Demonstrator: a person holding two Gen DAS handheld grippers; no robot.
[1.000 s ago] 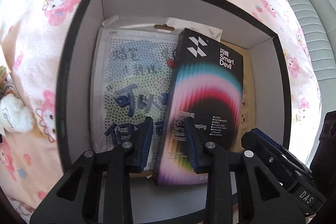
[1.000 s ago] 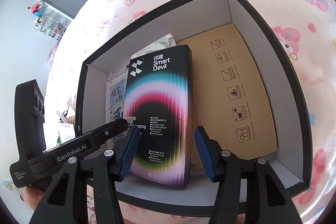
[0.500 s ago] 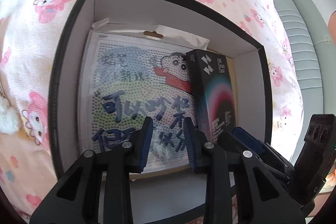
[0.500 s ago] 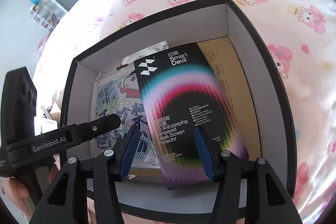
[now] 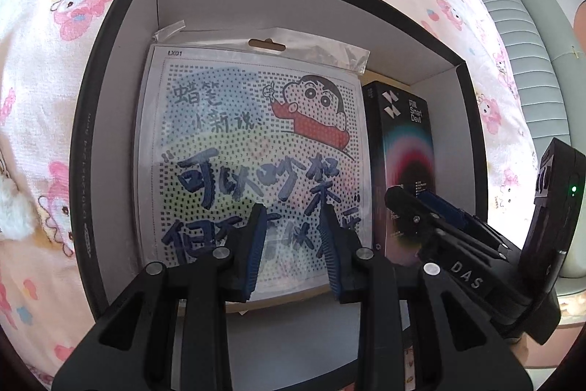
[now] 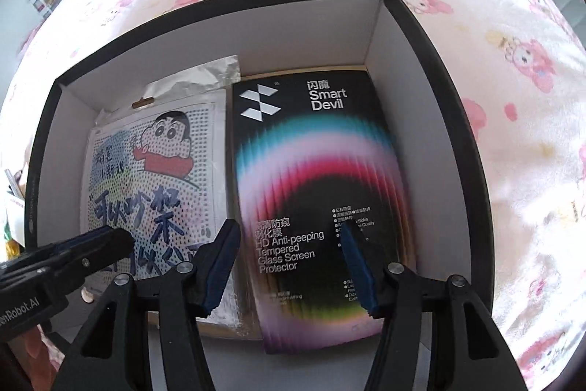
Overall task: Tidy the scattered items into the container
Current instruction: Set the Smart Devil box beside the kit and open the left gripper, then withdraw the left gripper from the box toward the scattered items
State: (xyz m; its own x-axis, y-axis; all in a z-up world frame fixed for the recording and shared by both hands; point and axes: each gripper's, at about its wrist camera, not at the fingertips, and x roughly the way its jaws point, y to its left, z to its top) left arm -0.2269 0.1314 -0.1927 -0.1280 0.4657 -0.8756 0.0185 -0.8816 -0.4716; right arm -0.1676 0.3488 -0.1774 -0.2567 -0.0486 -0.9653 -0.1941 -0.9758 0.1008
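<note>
A black box with white inner walls (image 5: 121, 24) (image 6: 439, 61) sits on the bed. Inside it on the left lies a bagged cartoon bead-art sheet (image 5: 238, 141) (image 6: 146, 178). To its right, along the box's right wall, lies a black "Smart Devil" screen-protector box (image 6: 311, 178) (image 5: 403, 141), slightly blurred. My right gripper (image 6: 289, 262) (image 5: 414, 204) hovers over that box's near end. Its jaws are opening, and the pads do not press on the box. My left gripper (image 5: 293, 240) (image 6: 121, 240) hangs over the sheet's near edge, slightly open, with nothing between its fingers.
The black box rests on a pink cartoon-print bedsheet (image 5: 66, 2). A white fluffy toy (image 5: 11, 215) lies at its left, and a grey-green padded surface (image 5: 520, 24) runs along the right. Brown card lines the box floor. Small items (image 6: 14, 200) lie beyond the box's left wall.
The screen-protector box went from being held tilted over the sheet to lying along the container's right side. My right gripper has let go of it. The left gripper stayed over the sheet.
</note>
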